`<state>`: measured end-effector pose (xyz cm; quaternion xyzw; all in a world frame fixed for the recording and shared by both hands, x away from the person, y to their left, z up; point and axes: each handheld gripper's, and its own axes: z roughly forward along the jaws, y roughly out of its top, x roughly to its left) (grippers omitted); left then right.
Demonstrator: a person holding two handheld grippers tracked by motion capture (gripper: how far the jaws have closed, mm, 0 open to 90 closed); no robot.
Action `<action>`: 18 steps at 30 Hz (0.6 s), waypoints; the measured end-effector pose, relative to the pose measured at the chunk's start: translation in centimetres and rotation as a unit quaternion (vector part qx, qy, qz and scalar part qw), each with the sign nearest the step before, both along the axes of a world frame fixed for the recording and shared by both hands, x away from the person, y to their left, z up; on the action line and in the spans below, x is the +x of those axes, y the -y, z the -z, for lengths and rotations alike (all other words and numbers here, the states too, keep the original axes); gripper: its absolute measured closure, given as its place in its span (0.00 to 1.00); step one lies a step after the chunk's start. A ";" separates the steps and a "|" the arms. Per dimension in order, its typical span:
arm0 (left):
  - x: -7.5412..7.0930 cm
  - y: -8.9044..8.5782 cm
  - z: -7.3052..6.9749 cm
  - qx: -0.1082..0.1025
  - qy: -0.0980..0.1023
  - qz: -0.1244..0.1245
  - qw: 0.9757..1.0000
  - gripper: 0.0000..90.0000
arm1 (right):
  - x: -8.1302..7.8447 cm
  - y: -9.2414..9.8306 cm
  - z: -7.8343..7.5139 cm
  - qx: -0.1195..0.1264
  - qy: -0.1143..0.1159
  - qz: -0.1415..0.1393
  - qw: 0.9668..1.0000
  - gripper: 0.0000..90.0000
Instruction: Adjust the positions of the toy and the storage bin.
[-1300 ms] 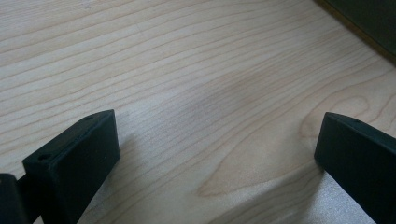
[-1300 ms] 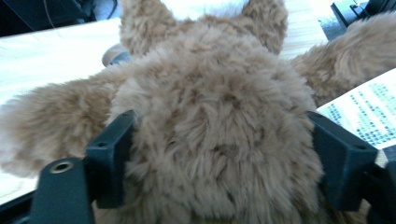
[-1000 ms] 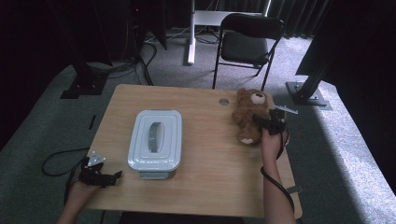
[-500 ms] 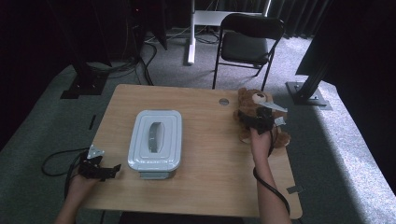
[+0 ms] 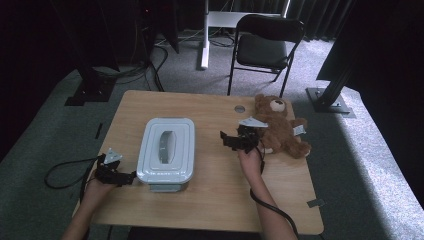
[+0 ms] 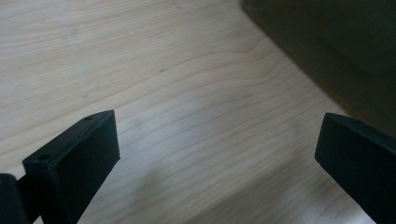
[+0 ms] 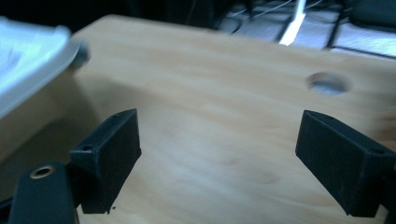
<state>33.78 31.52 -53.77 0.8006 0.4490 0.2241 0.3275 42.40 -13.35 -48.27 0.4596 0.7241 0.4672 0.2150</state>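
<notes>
Nothing to read here: no words, labels, brands or numbers on the box (image 5: 165, 152), the teddy bear (image 5: 280, 129) or the table (image 5: 210, 200).

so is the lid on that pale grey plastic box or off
On. The pale grey rectangular plastic box has its lid seated flat within the rim, handle recess facing up; both claws are open and apart from it.

A lidded pale-grey box (image 5: 166, 152) sits mid-table; a brown teddy bear (image 5: 280, 127) lies near the right edge.
</notes>
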 end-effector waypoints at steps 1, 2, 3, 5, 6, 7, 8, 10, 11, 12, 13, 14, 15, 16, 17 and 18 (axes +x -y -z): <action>0.2 0.3 0.1 -0.003 -0.005 0.010 1.000 0.01 | 0.1 -0.5 0.4 -0.002 -0.005 -0.006 1.000 0.15; 0.4 0.5 0.1 -0.001 -0.006 0.015 1.000 0.01 | 0.2 -1.2 0.9 -0.005 -0.011 -0.015 1.000 0.15; 0.5 0.6 0.2 0.002 -0.006 0.019 1.000 0.01 | 0.4 -1.8 1.5 -0.008 -0.016 -0.022 1.000 0.14; 0.8 0.8 0.1 0.000 -0.006 0.020 1.000 0.01 | 0.8 -3.1 2.4 -0.019 -0.027 -0.031 0.999 0.14; 0.9 0.9 0.1 -0.002 -0.005 0.021 1.000 0.01 | 0.9 -3.7 2.8 -0.021 -0.032 -0.036 0.999 0.14; 1.0 1.0 0.1 -0.005 -0.004 0.024 1.000 0.01 | 1.1 -4.2 3.2 -0.022 -0.037 -0.040 0.998 0.14; 1.1 1.1 0.1 -0.004 -0.004 0.027 1.000 0.01 | 1.3 -4.8 3.5 -0.026 -0.040 -0.044 0.998 0.14; 1.1 1.2 0.1 -0.004 0.001 0.027 1.000 0.01 | 1.6 -5.7 3.9 -0.025 -0.044 -0.056 0.997 0.14; 1.1 1.3 0.0 -0.004 0.001 0.028 1.000 0.01 | 1.6 -5.7 3.9 -0.025 -0.044 -0.056 0.997 0.14; 1.1 1.4 0.0 -0.005 0.002 0.027 1.000 0.01 | 1.7 -6.2 4.1 -0.030 -0.044 -0.062 0.997 0.14; 1.1 1.4 0.0 -0.005 0.002 0.028 1.000 0.01 | 1.8 -6.6 4.1 -0.033 -0.045 -0.065 0.996 0.14; 1.1 1.5 0.0 -0.006 0.002 0.031 1.000 0.01 | 1.9 -7.1 4.0 -0.022 -0.045 -0.075 0.996 0.14; 1.2 1.6 0.0 -0.003 0.000 0.031 1.000 0.01 | 2.0 -7.3 4.0 -0.020 -0.044 -0.077 0.996 0.14; 1.3 1.6 -0.1 -0.005 -0.001 0.033 0.999 0.01 | 2.1 -7.5 4.0 -0.019 -0.043 -0.079 0.996 0.14; 1.3 1.6 -0.1 -0.005 -0.001 0.033 0.999 0.01 | 2.1 -7.5 4.0 -0.019 -0.043 -0.079 0.996 0.14; 1.4 1.6 -0.1 -0.010 -0.002 0.034 0.999 0.01 | 2.2 -7.7 3.9 -0.021 -0.042 -0.081 0.996 0.14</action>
